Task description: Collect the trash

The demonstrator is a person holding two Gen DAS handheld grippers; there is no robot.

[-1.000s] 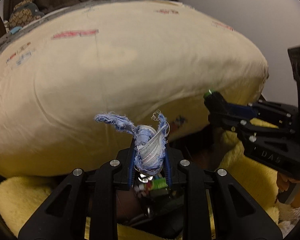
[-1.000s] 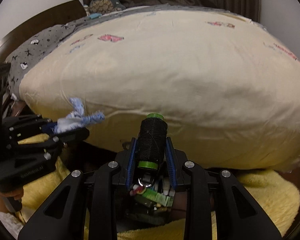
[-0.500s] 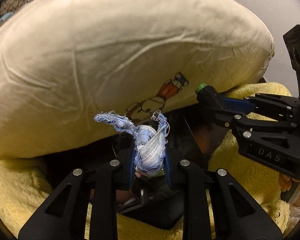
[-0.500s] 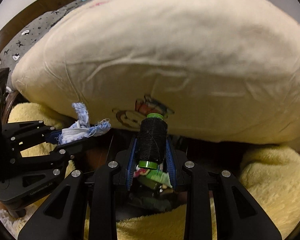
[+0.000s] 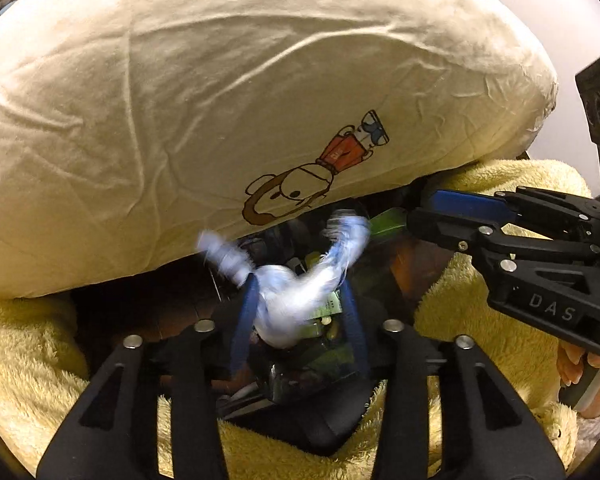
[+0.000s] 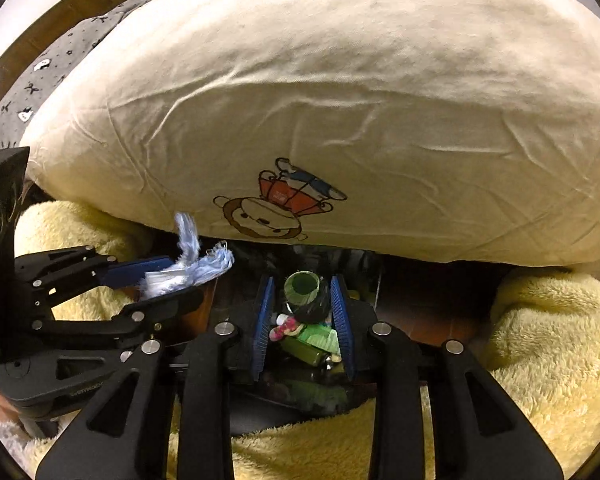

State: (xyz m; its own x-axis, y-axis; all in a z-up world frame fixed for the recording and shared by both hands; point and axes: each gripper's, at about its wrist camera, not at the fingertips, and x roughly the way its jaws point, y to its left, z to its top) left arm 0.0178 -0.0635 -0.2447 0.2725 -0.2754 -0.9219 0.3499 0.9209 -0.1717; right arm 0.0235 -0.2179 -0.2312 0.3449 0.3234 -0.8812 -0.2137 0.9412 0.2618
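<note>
Now both loads hang over the bin.
My left gripper (image 5: 296, 308) gapes, fabric scrap (image 5: 288, 284) slipping; right gripper (image 6: 302, 312) parted, thread spool (image 6: 306, 294) dropping straight toward the trash bin (image 6: 300, 360).

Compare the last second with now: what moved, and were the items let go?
Both grippers tipped down over the dark bin of trash. The left gripper opened, and the frayed blue cloth scrap blurs loose between its fingers. The right gripper opened too; the black thread spool tilts, dropping. The cream cartoon pillow stayed put.

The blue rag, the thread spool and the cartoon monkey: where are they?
blue rag (image 6: 188, 276), right wrist view, frayed bunched middle.
thread spool (image 6: 302, 286), right wrist view, green top rim.
cartoon monkey (image 6: 260, 216), right wrist view, its face.
</note>
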